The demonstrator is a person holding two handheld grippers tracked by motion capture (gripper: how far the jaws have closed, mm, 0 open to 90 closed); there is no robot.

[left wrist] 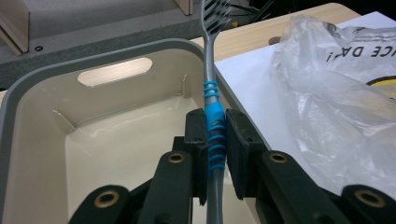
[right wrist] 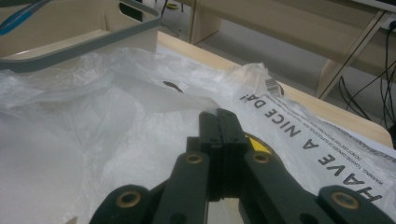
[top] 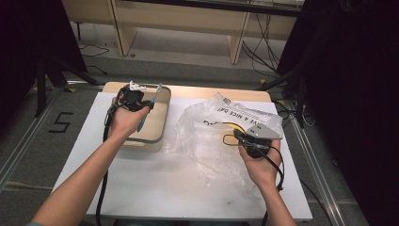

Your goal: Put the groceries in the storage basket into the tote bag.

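Observation:
A grey toothbrush (left wrist: 211, 70) with a blue ribbed grip stands between the jaws of my left gripper (left wrist: 215, 126), which is shut on its handle. Its bristle head points up and away over the far rim of a beige bin (left wrist: 93, 51). In the high view the left gripper (top: 137, 98) holds the toothbrush (top: 150, 104) over the bin (top: 162, 123) at the table's left. My right gripper (right wrist: 218, 119) has its jaws pressed together, resting over a crumpled clear plastic bag (right wrist: 93, 121) with black print. Whether bag film is pinched I cannot tell. The high view shows the right gripper (top: 237, 135) on the bag (top: 202, 136).
A white board (top: 155, 183) covers the wooden table (top: 211, 92); its near half is bare. The bag (left wrist: 336, 93) lies just right of the bin. Wooden shelving (top: 188, 23) stands behind the table, and dark curtains hang at both sides.

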